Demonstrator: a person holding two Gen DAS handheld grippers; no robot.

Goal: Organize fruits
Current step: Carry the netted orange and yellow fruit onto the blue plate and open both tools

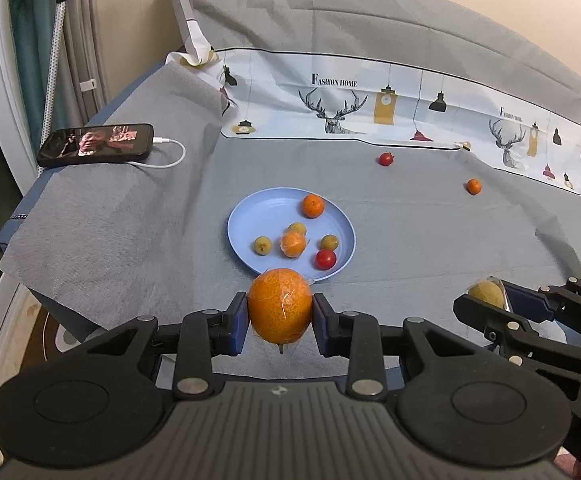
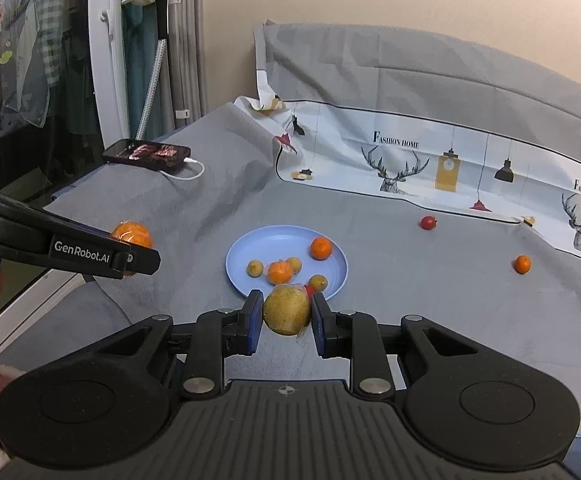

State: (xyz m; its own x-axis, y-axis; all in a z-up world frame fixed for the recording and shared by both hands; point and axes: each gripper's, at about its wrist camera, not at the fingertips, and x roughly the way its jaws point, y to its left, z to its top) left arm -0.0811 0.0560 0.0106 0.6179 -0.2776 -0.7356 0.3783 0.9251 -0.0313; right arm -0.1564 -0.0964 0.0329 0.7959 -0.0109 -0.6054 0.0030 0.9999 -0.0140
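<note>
My left gripper (image 1: 280, 318) is clamped on a plump, dimpled orange (image 1: 280, 308) wrapped in clear film, low centre of its view, blue pads pressing both sides. My right gripper (image 2: 286, 316) is closed on a smaller, dull yellow-green round fruit (image 2: 286, 310), also film-wrapped. Just beyond both sits a smooth round light-blue plate (image 1: 250, 216), mid-frame, holding two small oranges, three olive-yellow fruits and a glossy red one. Further up and right, on the grey woven cloth (image 1: 410, 240), lie a loose red fruit (image 1: 386, 159) and a small orange fruit (image 1: 474, 186). A phone (image 1: 96, 144) lies at upper left.
</note>
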